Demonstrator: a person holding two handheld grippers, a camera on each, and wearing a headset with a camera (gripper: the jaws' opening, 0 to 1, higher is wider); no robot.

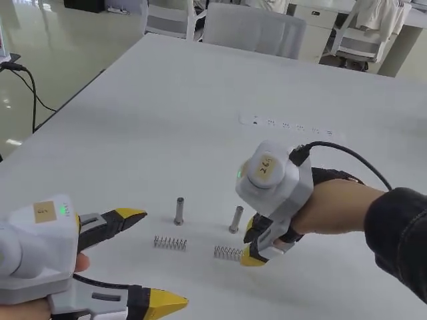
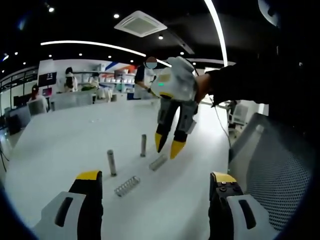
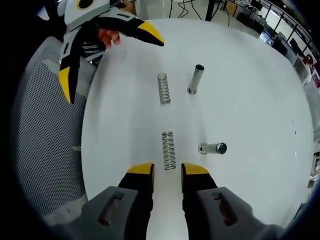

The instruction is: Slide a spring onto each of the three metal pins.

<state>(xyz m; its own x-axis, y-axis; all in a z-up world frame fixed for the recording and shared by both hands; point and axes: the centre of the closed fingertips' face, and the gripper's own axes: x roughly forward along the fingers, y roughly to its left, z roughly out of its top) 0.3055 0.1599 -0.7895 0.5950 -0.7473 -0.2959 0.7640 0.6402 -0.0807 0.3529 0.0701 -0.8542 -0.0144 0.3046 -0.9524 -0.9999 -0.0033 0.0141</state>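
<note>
Two metal pins stand upright on the white table (image 1: 200,113): one to the left (image 1: 179,211) and one to the right (image 1: 236,219). Two springs lie flat in front of them, a left spring (image 1: 170,243) and a right spring (image 1: 228,253). My right gripper (image 1: 253,257) is open, tips down at the right spring's end. In the right gripper view that spring (image 3: 169,150) lies ahead of the gripper (image 3: 167,169), its near end between the tips, untouched. My left gripper (image 1: 150,260) hangs open and empty at the near left. The left gripper view has the nearer spring (image 2: 127,185) ahead.
A row of small ports (image 1: 287,124) is set in the table beyond the pins. Grey chairs (image 1: 253,30) stand at the far edge. A mesh chair (image 3: 45,130) sits beside the table's near edge. A black cable (image 1: 353,157) trails from my right gripper.
</note>
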